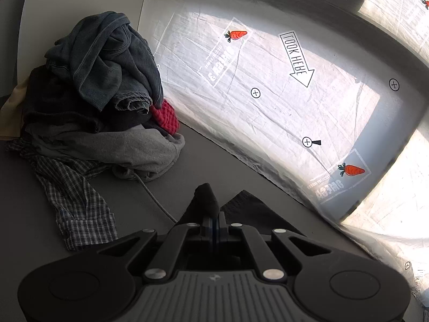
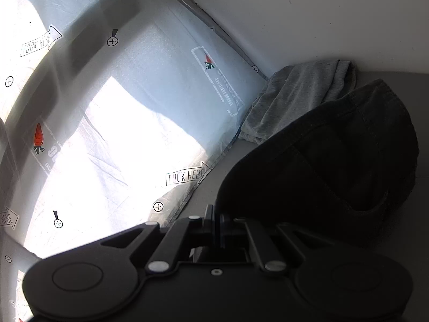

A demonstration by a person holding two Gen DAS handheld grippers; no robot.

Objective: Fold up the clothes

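My left gripper (image 1: 213, 214) is shut on a black garment (image 1: 249, 212) and holds a pinched corner of it above the grey surface. My right gripper (image 2: 215, 214) is shut on the same dark garment (image 2: 335, 161), which hangs in a broad fold to the right of the fingers. A pile of unfolded clothes (image 1: 102, 94) lies ahead to the left in the left wrist view: dark blue-grey tops, a grey hoodie (image 1: 128, 150), a red checked cloth (image 1: 166, 118) and a plaid shirt (image 1: 77, 201).
A white printed sheet (image 1: 281, 94) with carrots and "LOOK HERE" arrows covers the surface to the right; it also shows in the right wrist view (image 2: 120, 107). A folded grey garment (image 2: 300, 99) lies by the wall (image 2: 321, 13). A hoodie cord (image 1: 158, 201) trails across the grey surface.
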